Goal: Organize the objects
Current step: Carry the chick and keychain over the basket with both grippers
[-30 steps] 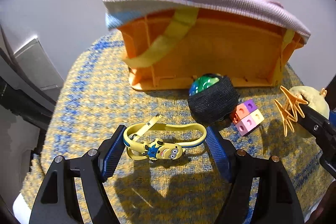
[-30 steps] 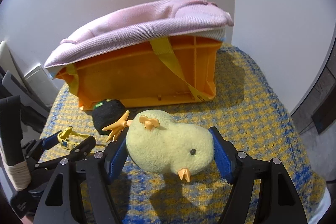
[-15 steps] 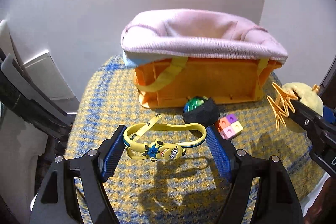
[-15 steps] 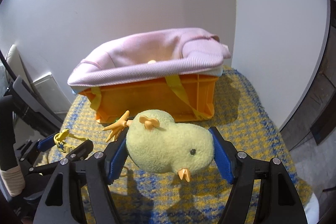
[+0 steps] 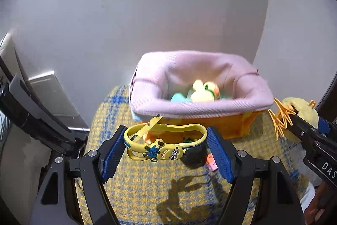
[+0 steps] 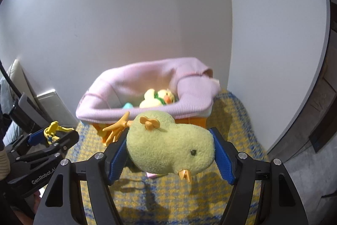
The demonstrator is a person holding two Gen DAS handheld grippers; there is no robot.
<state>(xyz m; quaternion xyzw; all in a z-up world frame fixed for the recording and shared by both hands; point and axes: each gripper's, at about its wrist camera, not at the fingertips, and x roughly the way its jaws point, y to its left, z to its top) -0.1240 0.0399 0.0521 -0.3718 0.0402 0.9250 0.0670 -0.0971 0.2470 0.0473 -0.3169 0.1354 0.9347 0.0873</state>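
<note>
Left wrist view: the left gripper (image 5: 165,148) is clamping a yellow wristband (image 5: 164,140) crosswise, while the right gripper (image 6: 170,156) is squeezing a plush chick (image 6: 168,149), both hovering just short of the pink-lined basket (image 5: 248,102) ahead on the table (image 5: 134,191).

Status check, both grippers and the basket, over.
Left gripper shut on yellow cartoon wristband. Right gripper shut on plush chick. Pink-lined orange basket ahead, toys inside. Nothing in the way.

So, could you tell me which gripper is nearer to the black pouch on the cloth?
Left. The left gripper hangs just above the black pouch; the right gripper, holding the chick, is off to its side.
</note>
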